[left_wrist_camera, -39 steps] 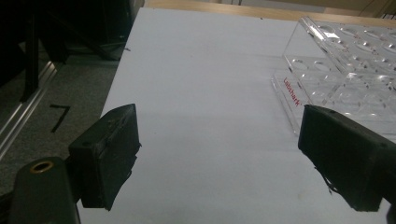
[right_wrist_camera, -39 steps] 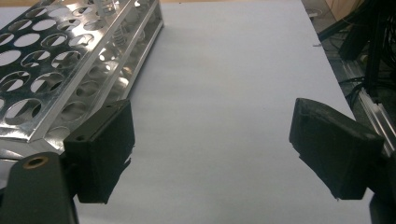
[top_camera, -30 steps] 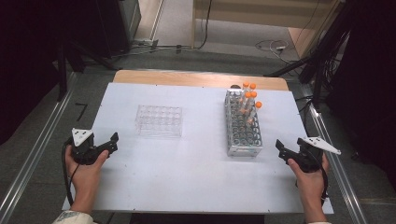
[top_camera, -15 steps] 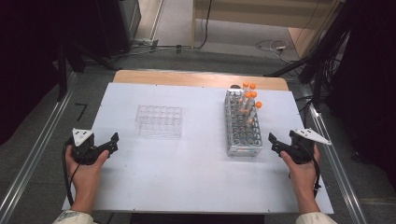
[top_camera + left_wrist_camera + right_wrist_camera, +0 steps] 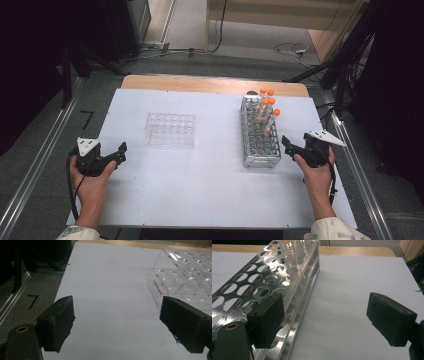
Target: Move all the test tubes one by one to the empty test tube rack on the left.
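Observation:
A metal tube rack [image 5: 260, 135] stands right of centre on the white table [image 5: 210, 185], with several orange-capped tubes [image 5: 266, 107] at its far end. An empty clear plastic rack [image 5: 170, 129] sits left of centre. My left gripper [image 5: 121, 150] rests open near the table's left edge, just short of the clear rack [image 5: 185, 277]. My right gripper [image 5: 286, 142] is open beside the metal rack's near right corner. In the right gripper view the metal rack [image 5: 262, 285] runs along the left jaw, and a clear tube [image 5: 292, 255] stands in it farther off.
A wooden strip [image 5: 210, 84] borders the table's far edge. Metal rails [image 5: 30, 170] run along both sides of the table. Cables [image 5: 295, 49] lie on the floor beyond, and dark equipment stands at the back left and right.
My right gripper has moved forward and left, up to the metal rack's near right corner. The left gripper has stayed where it was.

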Demonstrator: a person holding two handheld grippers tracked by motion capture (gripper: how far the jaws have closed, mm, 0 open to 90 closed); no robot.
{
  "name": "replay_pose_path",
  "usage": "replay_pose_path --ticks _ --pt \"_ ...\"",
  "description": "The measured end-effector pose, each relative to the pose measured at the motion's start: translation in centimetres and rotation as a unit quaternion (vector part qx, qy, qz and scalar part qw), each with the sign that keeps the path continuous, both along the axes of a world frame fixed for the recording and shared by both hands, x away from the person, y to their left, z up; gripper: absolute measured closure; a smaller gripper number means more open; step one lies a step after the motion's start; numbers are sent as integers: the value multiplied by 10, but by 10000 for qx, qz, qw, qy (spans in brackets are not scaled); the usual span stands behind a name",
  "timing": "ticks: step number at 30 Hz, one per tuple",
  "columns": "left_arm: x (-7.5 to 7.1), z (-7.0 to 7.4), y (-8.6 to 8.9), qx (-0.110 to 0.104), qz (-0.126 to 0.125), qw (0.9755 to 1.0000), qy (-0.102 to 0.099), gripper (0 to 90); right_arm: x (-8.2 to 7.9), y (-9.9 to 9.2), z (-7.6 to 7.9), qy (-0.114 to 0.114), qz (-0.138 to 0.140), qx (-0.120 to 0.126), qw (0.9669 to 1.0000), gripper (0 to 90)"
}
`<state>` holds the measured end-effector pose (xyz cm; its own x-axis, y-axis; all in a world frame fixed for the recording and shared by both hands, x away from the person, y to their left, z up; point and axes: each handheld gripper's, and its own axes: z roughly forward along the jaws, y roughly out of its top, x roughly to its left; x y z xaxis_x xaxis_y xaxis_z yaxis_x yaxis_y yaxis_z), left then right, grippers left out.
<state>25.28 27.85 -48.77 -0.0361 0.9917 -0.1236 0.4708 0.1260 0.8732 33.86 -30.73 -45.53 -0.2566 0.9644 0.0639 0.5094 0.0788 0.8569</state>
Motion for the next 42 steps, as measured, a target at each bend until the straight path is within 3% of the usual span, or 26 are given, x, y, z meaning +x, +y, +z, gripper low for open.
replay_pose_path --ticks 18,31,42 --pt "1 0 0 -67 -7 10000 -47 132 15 14 0 -82 141 -54 9999 138" --pt "1 0 0 -77 -1 10000 -32 132 27 19 0 -60 232 63 9997 147" --pt "2 -1 0 -77 -9 10000 -10 132 39 24 1 -171 326 21 9993 200"
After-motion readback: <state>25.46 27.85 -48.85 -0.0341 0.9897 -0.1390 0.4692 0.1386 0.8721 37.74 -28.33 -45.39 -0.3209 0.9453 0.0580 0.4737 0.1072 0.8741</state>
